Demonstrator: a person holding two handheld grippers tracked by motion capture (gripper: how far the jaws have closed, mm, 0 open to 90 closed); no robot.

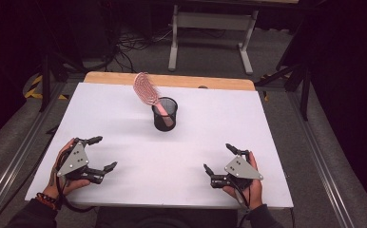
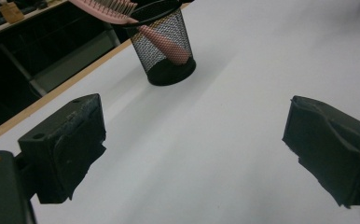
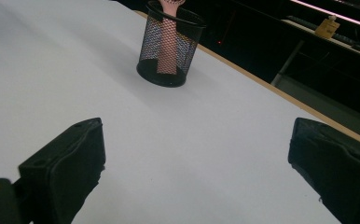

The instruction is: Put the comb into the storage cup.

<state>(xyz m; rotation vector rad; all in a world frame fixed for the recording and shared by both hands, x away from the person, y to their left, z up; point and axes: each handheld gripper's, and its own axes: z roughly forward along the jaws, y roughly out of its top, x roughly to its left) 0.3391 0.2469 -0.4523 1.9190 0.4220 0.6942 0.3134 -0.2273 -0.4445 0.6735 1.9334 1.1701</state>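
Mesh cup (image 3: pixel 170 46), pink brush handle (image 3: pixel 168 51) inside

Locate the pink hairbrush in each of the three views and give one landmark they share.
High view: the hairbrush stands handle-down in the mesh cup, upper centre, head leaning left.
Left gripper view: top left of centre, head over the rim, handle inside the cup.
Right gripper view: top centre, handle seen through the mesh.
Shared landmark: the black mesh cup.

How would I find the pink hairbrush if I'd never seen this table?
Look at the white table, toward its far middle, where a black mesh cup stands alone. The pink hairbrush stands handle-down inside it, its bristled head leaning out over the rim. It is the one pink thing there.
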